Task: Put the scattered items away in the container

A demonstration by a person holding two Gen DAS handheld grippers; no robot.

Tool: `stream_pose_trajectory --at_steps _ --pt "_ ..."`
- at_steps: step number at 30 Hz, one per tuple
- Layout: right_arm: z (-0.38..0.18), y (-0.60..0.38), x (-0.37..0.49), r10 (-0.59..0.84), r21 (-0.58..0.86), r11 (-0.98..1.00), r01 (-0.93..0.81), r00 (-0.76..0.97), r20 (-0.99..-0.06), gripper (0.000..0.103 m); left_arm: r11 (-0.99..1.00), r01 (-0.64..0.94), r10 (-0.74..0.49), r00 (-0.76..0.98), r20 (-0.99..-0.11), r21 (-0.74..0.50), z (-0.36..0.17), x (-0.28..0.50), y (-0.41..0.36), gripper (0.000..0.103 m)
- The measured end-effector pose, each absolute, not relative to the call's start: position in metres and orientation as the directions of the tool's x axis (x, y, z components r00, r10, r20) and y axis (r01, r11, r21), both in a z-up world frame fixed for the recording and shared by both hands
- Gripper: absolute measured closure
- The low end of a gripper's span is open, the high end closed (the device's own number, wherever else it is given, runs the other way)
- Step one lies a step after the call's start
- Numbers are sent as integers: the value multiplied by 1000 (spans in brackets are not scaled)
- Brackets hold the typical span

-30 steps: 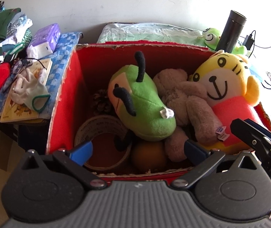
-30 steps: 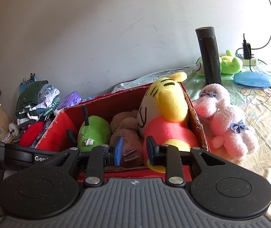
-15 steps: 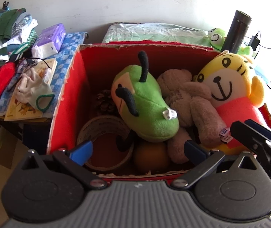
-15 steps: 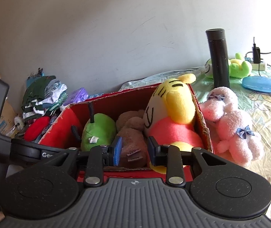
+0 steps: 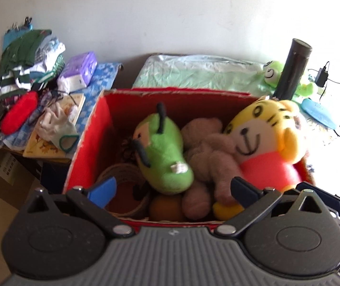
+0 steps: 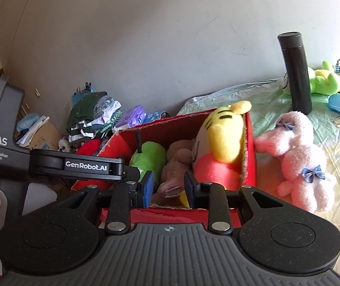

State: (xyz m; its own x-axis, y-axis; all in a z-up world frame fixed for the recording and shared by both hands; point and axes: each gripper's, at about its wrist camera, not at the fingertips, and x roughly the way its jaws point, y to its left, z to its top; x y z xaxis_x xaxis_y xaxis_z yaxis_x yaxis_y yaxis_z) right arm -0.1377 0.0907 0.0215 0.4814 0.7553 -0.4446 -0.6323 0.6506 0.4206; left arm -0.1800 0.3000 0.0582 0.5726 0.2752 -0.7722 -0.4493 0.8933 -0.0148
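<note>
Three plush toys sit inside the red box; a pink bunny lies just beside its right wall. The left claw gapes wide and empty, while the right claw stands narrow, gripping nothing.

red box, green plush, pink bunny

Your left wrist view is blown out at its right edge, where daylight floods in and whitens the pale green bedsheet. The yellow tiger plush toy smears with motion blur there. Deep shadow fills the red cardboard box. Your right wrist view is sharper and evenly lit; both bend and darken at the corners.
</note>
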Motion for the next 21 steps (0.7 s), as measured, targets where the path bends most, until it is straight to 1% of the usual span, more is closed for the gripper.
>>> stream_pose_trajectory --at_steps 5,9,14,21 --pt "20 57 -122 738 469 675 -569 510 -443 73 903 -428 254 584 -771 -27 63 -174 272 1" --pt "13 30 -113 712 492 702 -515 525 -465 72 909 -415 242 587 -772 -31 63 -167 248 1" --pt "7 4 -108 690 484 723 -493 533 -490 72 918 -392 209 602 -771 -57 62 -157 222 1" --pt "1 -29 -99 674 480 739 -473 536 -509 72 938 -342 169 606 -777 -63 57 -142 184 1"
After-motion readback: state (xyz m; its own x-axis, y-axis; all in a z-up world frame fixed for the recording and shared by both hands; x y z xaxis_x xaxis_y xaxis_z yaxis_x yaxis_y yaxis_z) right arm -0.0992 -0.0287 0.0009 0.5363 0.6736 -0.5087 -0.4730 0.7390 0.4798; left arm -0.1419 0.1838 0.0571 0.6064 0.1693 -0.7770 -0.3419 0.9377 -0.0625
